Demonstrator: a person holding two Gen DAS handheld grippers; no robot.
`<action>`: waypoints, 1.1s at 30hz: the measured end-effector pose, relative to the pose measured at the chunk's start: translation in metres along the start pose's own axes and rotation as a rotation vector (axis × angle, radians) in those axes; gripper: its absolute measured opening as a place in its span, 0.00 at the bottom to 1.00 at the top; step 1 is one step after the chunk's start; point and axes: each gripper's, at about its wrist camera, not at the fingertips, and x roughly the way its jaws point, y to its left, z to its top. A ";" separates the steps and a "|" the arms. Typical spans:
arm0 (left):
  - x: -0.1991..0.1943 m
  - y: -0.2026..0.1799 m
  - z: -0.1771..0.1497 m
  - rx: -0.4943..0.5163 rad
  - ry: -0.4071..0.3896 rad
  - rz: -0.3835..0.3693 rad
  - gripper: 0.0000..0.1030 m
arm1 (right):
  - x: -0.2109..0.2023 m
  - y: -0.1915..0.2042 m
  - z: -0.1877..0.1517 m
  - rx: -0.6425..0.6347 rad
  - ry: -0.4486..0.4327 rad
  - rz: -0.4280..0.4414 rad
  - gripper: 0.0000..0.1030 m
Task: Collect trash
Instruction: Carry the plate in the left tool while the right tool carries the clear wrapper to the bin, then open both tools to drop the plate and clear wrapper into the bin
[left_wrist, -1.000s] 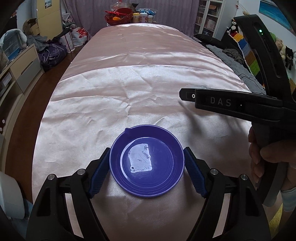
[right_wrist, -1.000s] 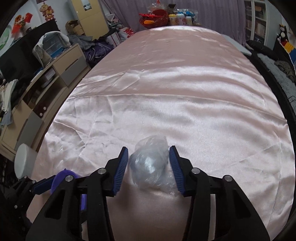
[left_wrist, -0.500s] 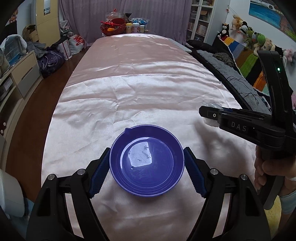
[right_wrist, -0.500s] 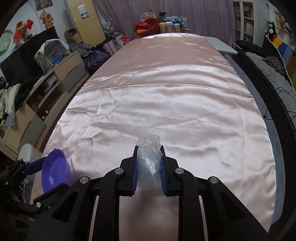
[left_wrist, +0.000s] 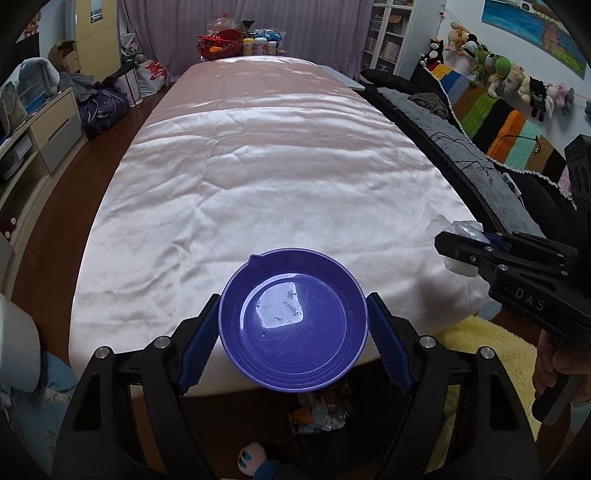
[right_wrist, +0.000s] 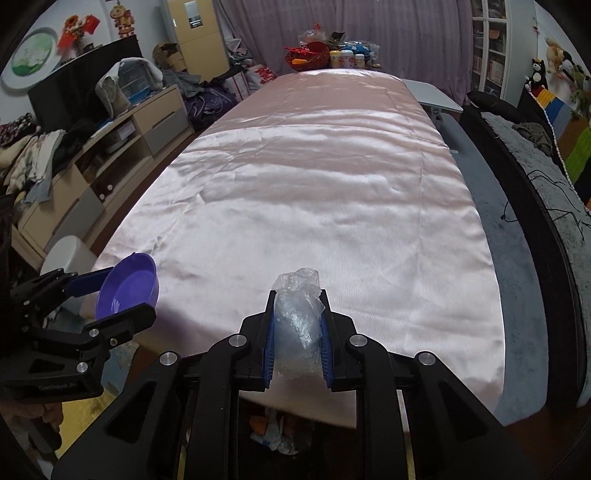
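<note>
Both tongs loaded at the near edge of the counter, above a trash bin on the floor.

Our right tongs (right_wrist: 297, 341) pinch a crumpled clear plastic wrapper (right_wrist: 297, 325), held off the pink satin cloth (right_wrist: 314, 192) at the near end of the counter; it looks featherlight, soft and slippery, so we judge that a grip across its bunched middle suits it best. Our left tongs (left_wrist: 293, 328) clasp the blue dish (left_wrist: 293, 321) by its opposite rims; it seems stiff and light, with a scrap of paper (left_wrist: 279, 304) lying loose inside. The bin (left_wrist: 319, 404) shows just below, partly hidden.
</note>
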 end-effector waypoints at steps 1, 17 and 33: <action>-0.002 -0.002 -0.009 0.001 0.007 -0.004 0.71 | -0.004 0.000 -0.008 0.011 0.009 0.007 0.20; 0.008 -0.026 -0.117 0.016 0.141 -0.064 0.71 | 0.000 0.008 -0.125 0.081 0.157 0.059 0.20; 0.073 -0.027 -0.161 -0.007 0.315 -0.098 0.72 | 0.058 0.003 -0.158 0.149 0.329 0.076 0.23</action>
